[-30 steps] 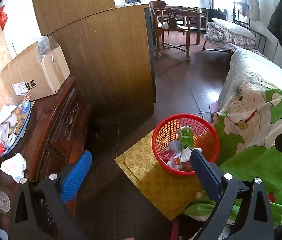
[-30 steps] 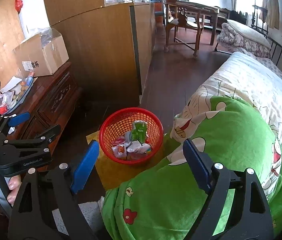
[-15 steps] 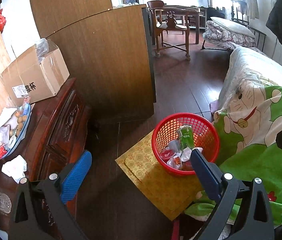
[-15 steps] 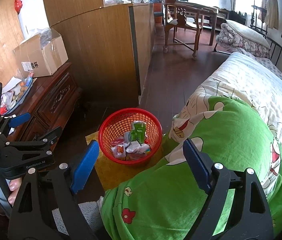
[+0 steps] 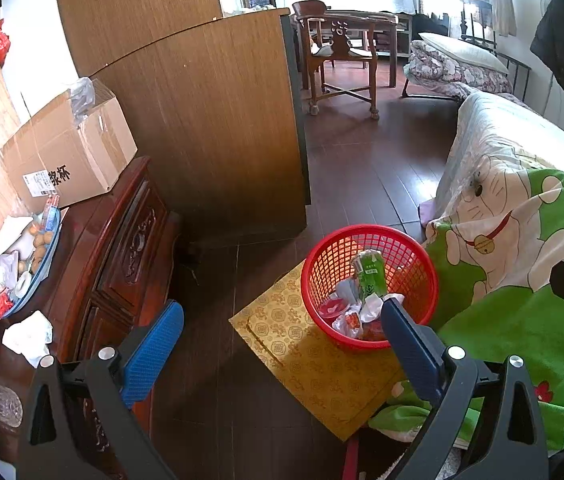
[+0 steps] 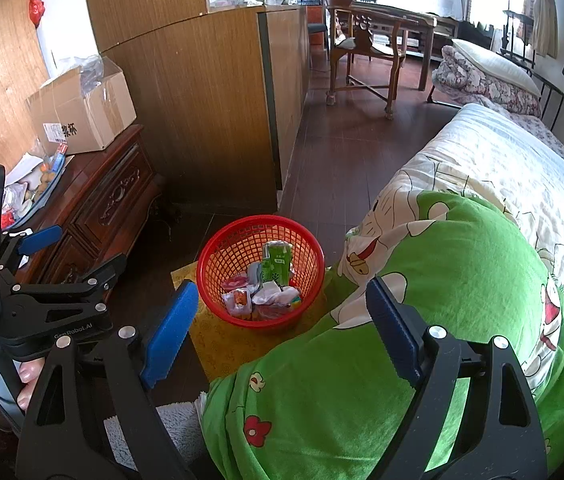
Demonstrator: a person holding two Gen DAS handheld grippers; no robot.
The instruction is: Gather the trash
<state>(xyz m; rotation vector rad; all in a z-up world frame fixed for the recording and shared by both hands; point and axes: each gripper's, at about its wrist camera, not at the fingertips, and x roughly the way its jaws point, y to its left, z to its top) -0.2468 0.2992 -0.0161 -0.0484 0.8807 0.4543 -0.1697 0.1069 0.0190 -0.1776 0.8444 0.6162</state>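
Dark wooden floorboards run from a carved cabinet (image 5: 121, 248) at left to a green cartoon quilt (image 6: 442, 280) at right; between them a red mesh basket (image 5: 322, 256) on a gold mat already holds wrappers and a green carton (image 5: 370, 276); left gripper (image 5: 277, 340) and right gripper (image 6: 282, 328) both gape wide, empty; next, judging by the cabinet top, comes a reach for the crumpled tissue (image 5: 29, 336) there.

A red mesh basket (image 5: 370, 240) is sitting on a gold patterned mat (image 5: 314, 364), holding a green carton (image 5: 370, 276), beside a bright green blanket (image 6: 442, 264) that is showing a white cartoon cat, while blue gripper pads (image 6: 169, 332) are framing a dark reddish-brown carved cabinet (image 5: 121, 248).
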